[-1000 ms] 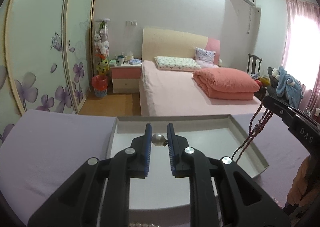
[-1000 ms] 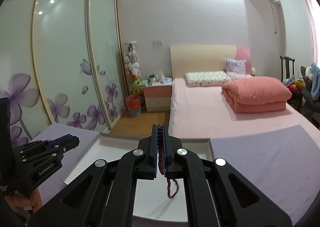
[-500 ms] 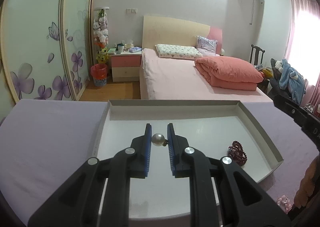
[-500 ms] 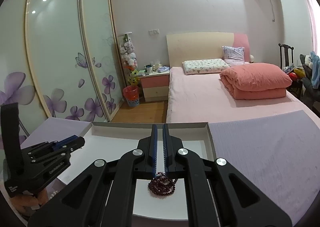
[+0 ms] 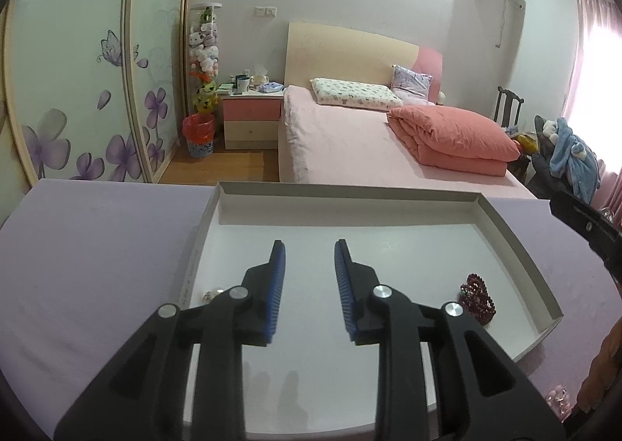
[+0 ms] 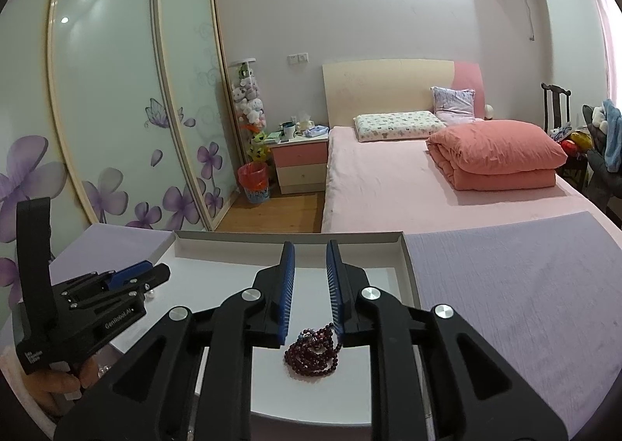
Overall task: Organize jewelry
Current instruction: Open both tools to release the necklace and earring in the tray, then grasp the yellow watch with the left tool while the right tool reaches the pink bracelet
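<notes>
1. Both grippers hang over the shallow white tray (image 5: pixel 517 242) on the lilac cloth (image 5: pixel 97 246), and each has just been opening its jaws.
2. The left gripper (image 5: pixel 310 287) stands narrowly apart with nothing between its blue pads. A small pale piece (image 5: pixel 212 294) lies by the tray's left wall, half hidden behind the left finger. It may be the pearl piece, though I cannot tell for sure.
3. The right gripper (image 6: pixel 310 287) is also slightly apart and empty. The dark red bead string (image 6: pixel 313 351) lies on the tray floor just below its fingertips, free of the pads.
4. Where things lie, going by the tray: the beads sit toward its right wall, the pale piece at its left wall, well apart from each other.
5. Progress, as I judge it: two pieces are set down in the tray — so the job is under way. A small pink item (image 5: pixel 556 400) rests on the cloth outside the tray's near right corner and looks left to do.
6. The beads are heaped in a loose coil, so they point nowhere — the heap is only a little longer across the tray than front to back.
</notes>
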Tool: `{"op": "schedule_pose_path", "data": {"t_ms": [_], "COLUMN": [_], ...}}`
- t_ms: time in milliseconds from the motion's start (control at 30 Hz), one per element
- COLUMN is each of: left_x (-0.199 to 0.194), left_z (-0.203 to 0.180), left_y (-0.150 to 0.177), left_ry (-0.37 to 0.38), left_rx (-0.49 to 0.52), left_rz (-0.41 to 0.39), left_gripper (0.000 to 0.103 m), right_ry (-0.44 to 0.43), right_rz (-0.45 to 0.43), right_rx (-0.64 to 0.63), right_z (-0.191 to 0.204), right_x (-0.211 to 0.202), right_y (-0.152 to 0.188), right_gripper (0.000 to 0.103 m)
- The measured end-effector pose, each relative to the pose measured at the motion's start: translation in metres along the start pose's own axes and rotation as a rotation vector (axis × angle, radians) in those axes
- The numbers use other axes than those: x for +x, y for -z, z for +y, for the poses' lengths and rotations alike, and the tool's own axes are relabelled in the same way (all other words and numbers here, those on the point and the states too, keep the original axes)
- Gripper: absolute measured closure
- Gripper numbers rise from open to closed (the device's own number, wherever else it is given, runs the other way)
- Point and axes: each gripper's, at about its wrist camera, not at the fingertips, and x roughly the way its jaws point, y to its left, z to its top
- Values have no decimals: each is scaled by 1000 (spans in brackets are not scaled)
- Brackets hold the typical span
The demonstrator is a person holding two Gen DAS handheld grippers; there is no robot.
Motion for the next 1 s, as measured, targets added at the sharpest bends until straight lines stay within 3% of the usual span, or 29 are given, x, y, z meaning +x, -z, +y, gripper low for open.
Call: {"op": "schedule_pose_path", "data": {"t_ms": [467,733,1000], "left_x": [-51,-112,-156], "left_z": [12,6,-9], "left_y": [14,60,108], "left_ry": [-1,52,126], "left_rx": [0,25,18], "left_rz": [-27,-17,28], "left_gripper": [76,66,60], "right_ry": [5,11,30], "right_rz": [14,87,177], "right_rx": [-27,-57,-17], "right_z": [5,6,-4], "right_x": [-30,-82,-121], "right_y": [14,56,103], "right_gripper": [79,69,67]}}
